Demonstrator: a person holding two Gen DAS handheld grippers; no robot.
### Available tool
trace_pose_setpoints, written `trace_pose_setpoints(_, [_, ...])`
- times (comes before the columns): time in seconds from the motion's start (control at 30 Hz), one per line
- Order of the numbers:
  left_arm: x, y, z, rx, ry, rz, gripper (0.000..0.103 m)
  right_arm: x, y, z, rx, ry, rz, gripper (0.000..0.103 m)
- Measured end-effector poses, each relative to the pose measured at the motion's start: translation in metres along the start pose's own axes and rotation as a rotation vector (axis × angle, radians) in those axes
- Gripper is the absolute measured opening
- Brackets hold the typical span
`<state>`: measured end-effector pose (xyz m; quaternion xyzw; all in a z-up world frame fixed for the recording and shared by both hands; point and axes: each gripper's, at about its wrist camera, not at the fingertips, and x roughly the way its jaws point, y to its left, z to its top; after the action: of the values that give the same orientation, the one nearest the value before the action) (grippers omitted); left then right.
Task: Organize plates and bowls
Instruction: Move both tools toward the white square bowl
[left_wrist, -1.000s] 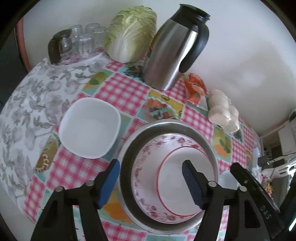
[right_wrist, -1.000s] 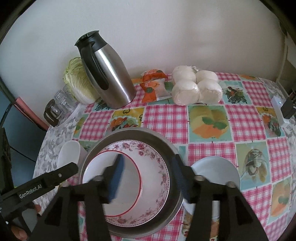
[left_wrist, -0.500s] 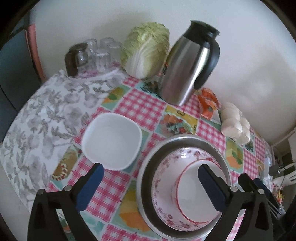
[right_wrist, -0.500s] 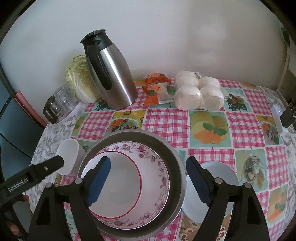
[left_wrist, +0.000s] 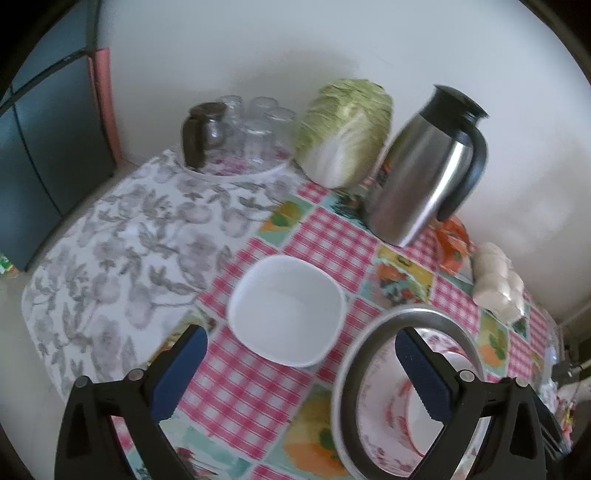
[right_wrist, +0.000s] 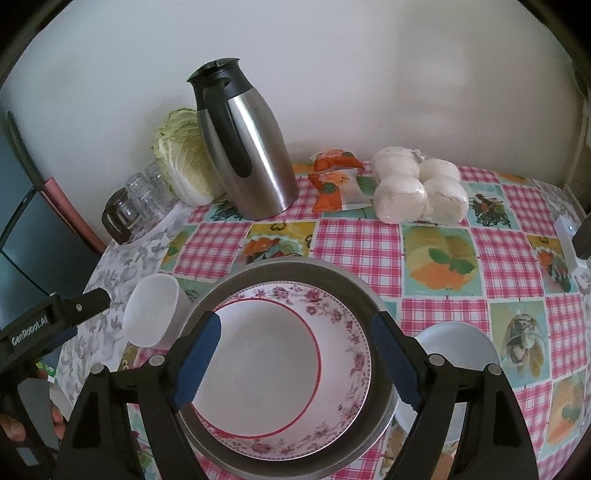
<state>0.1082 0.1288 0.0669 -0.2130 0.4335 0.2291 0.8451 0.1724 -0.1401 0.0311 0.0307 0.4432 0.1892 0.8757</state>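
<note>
You are between picks now. Your left gripper has its jaws spread wide and holds nothing. It hangs over the white square bowl, which sits on the worktop just left of the metal basin. I think this bowl is the next one to stack. To get it, you need to go down with one jaw inside the bowl and one outside its wall, then squeeze. Then you can lift it and set it in the basin.

Your right gripper also has its jaws apart and holds nothing. It hangs right over the basin. Inside the basin lies a flower plate, and a red-rimmed bowl rests in that plate, toward the left. A small white dish sits on the worktop just right of the basin. It is not stacked yet.

The square bowl is plain white, smooth and empty, with round corners. It looks slippery, so grip the wall firmly.
</note>
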Motion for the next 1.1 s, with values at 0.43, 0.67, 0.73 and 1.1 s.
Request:
trace_pose_setpoints(0.43, [0.005,0.042,0.011,-0.075,-0.018,0.023,0.103,-0.012,0.013,-0.009,0.008,-0.064,-0.085,0.085])
trace_pose_setpoints(0.67, [0.014,0.059,0.015,-0.102,-0.016,0.030,0.103,-0.003,0.021,-0.017,0.002,-0.020,-0.080,0.085])
trace_pose_setpoints(0.73, [0.016,0.063,0.017,-0.110,-0.021,0.024,0.103,-0.003,0.025,-0.015,-0.010,-0.025,-0.089,0.085])
trace_pose_setpoints(1.1, [0.020,0.077,0.034,-0.072,-0.093,0.010,0.103,-0.011,0.061,0.012,-0.084,-0.008,-0.084,0.084])
